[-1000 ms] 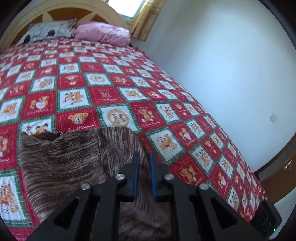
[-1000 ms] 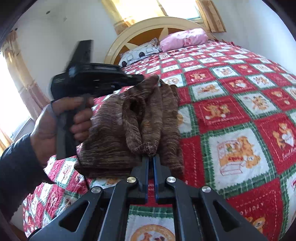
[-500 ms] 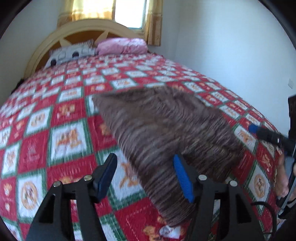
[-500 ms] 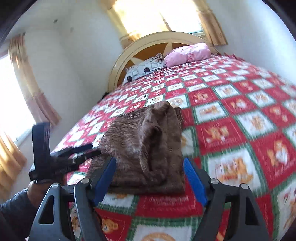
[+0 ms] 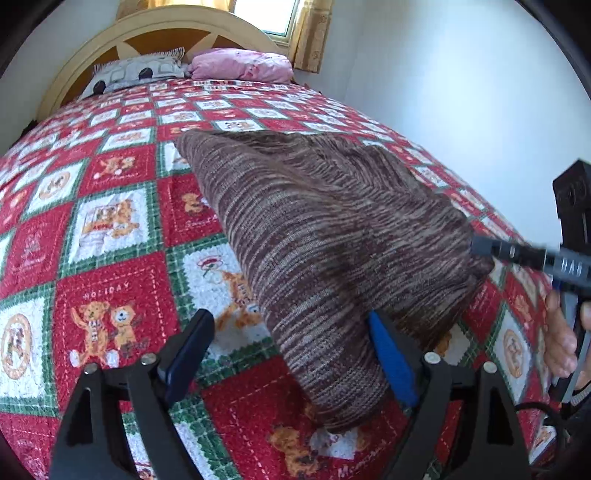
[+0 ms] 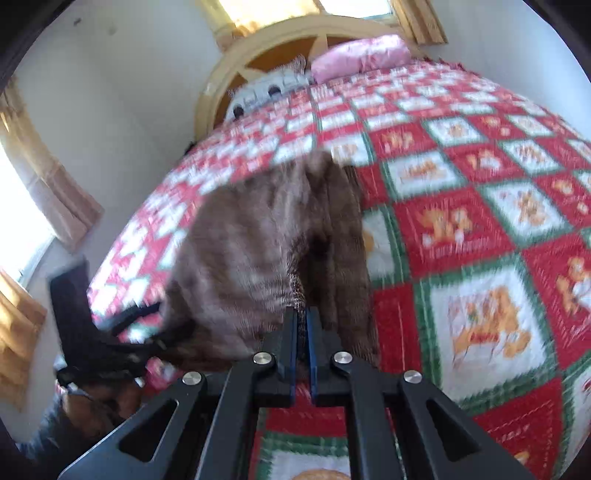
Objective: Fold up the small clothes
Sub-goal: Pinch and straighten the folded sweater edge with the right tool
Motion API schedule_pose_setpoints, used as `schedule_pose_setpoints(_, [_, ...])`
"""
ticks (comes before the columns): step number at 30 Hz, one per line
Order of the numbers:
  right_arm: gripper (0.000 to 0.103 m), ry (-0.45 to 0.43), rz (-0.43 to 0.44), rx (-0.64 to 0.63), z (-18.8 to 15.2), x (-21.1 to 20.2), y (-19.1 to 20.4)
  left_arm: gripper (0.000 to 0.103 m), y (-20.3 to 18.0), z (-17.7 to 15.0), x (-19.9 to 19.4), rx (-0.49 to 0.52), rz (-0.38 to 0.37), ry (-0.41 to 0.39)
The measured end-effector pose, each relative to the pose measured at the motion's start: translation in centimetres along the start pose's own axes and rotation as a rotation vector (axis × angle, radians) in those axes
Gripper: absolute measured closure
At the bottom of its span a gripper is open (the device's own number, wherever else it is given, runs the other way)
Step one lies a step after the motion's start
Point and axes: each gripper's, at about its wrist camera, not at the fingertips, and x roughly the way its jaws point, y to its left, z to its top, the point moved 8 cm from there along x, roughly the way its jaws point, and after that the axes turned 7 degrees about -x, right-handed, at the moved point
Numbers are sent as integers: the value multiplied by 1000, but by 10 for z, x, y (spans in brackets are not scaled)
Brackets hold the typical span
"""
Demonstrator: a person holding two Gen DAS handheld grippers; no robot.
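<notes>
Right gripper (image 6: 302, 314) fingers closing, seemingly pinching blurred brown sweater (image 6: 251, 258) edge

Bedroom in daylight
A bed (image 5: 110, 229) with a red patchwork cover, arched headboard (image 5: 147, 29), two pillows, white walls, curtained windows (image 6: 33, 192).

Left wrist view: low over bed (image 5: 110, 229), tilted down, facing headboard (image 5: 155, 33), garment (image 5: 325, 229) close ahead. Right wrist view: same heading, blurred, seemingly nearer garment (image 6: 251, 258). Shared: garment, quilt, pillows (image 5: 236, 66), each other's gripper.
</notes>
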Motion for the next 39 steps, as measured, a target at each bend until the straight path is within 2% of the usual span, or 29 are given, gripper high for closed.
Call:
schedule_pose_setpoints(1, [80, -27, -10, -3, 12, -4, 2, 15, 1, 0, -1, -9, -9, -2])
schedule_pose_setpoints(2, [57, -41, -9, -6, 21, -6, 4, 15, 2, 0, -1, -15, -14, -4])
schedule_pose_setpoints(3, [51, -52, 2, -15, 31, -4, 7, 15, 2, 0, -1, -17, -17, -6])
schedule_pose_setpoints(6, [51, -40, -41, -82, 65, 19, 19, 15, 1, 0, -2, -23, -24, -8])
schedule_pose_setpoints(8, [51, 29, -70, -85, 80, 51, 16, 14, 2, 0, -2, -30, -33, -7])
schedule_pose_setpoints(9, [58, 67, -82, -68, 83, 65, 10, 14, 2, 0, -2, -33, -38, -6])
schedule_pose_setpoints(10, [73, 95, -118, -60, 84, 75, 3, 13, 2, 0, -1, -35, -41, -5])
schedule_pose_setpoints(11, [95, 110, -166, -63, 84, 82, -5, 12, 2, 0, -1, -33, -39, -1])
schedule_pose_setpoints(13, [95, 124, -256, -73, 81, 94, -24, 10, 1, -2, 1, -18, -28, 7])
schedule_pose_setpoints(15, [95, 166, -295, -33, 68, 103, -47, 8, -2, -3, 3, 5, -8, 13])
schedule_pose_setpoints(18, [94, 116, -260, -11, 64, 91, -51, 8, -3, -5, 1, 16, -2, 11])
schedule_pose_setpoints(22, [89, 30, -262, -59, 69, 58, -35, 8, 0, -4, -2, -10, -36, 6])
schedule_pose_setpoints(23, [88, -10, -231, -70, 71, 46, -26, 8, 1, -4, -3, -16, -42, 4])
schedule_pose_setpoints(24, [88, -55, -165, -91, 72, 33, -9, 8, 1, -4, -4, -21, -46, 3])
schedule_pose_setpoints(25, [88, -70, -117, -111, 73, 29, 4, 8, 1, -4, -4, -25, -48, 1])
schedule_pose_setpoints(27, [88, -58, -30, -179, 65, 27, 33, 7, 1, -4, -4, -27, -45, 0])
schedule_pose_setpoints(28, [88, -19, -19, -222, 57, 32, 43, 5, 1, -4, -5, -25, -40, 0])
schedule_pose_setpoints(30, [88, 61, -73, -234, 39, 46, 36, 2, 2, -4, -5, -19, -18, -3])
schedule_pose_setpoints(32, [90, 162, -143, -163, 15, 61, 4, 0, 3, -5, -6, -16, 5, -3])
schedule_pose_setpoints(35, [91, 117, -31, -63, 1, 50, -14, 0, 4, -6, -6, -15, 10, 0])
schedule_pose_setpoints(37, [89, 91, -31, -71, 0, 37, -13, 0, 6, -6, -8, -26, -3, -4])
schedule_pose_setpoints(39, [88, 66, -74, -110, 2, 28, -6, 0, 8, -6, -9, -42, -8, -5])
